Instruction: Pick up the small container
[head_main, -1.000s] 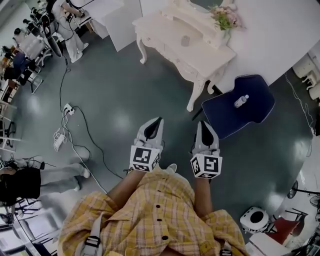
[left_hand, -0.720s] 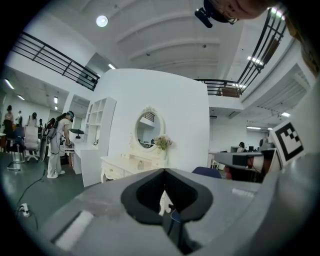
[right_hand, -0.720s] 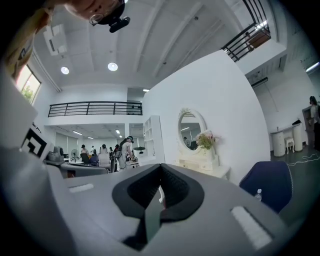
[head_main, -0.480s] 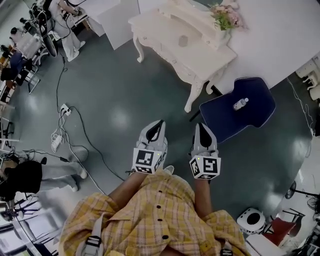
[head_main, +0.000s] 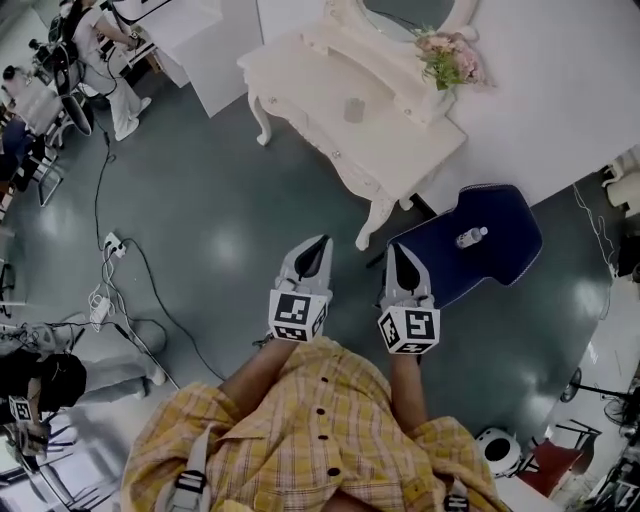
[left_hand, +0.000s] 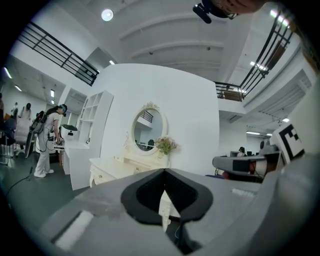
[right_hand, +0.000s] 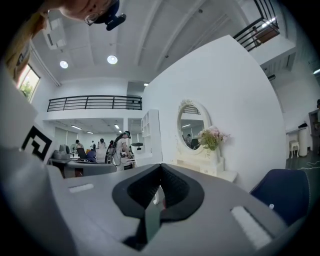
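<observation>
A small grey container stands on the white dressing table, far ahead of both grippers. In the head view my left gripper and right gripper are held side by side at waist height over the floor, pointing toward the table. Both are shut with nothing between the jaws. In the left gripper view the left gripper points at the dressing table below an oval mirror. The right gripper also faces the mirror. I cannot make out the container in either gripper view.
A blue chair with a plastic bottle on its seat stands right of the table. Pink flowers sit at the table's far right. Cables and a power strip lie on the floor at left. People and desks are at the far left.
The dressing table and the blue chair have drawn nearer in the head view. Both grippers stay shut and side by side.
</observation>
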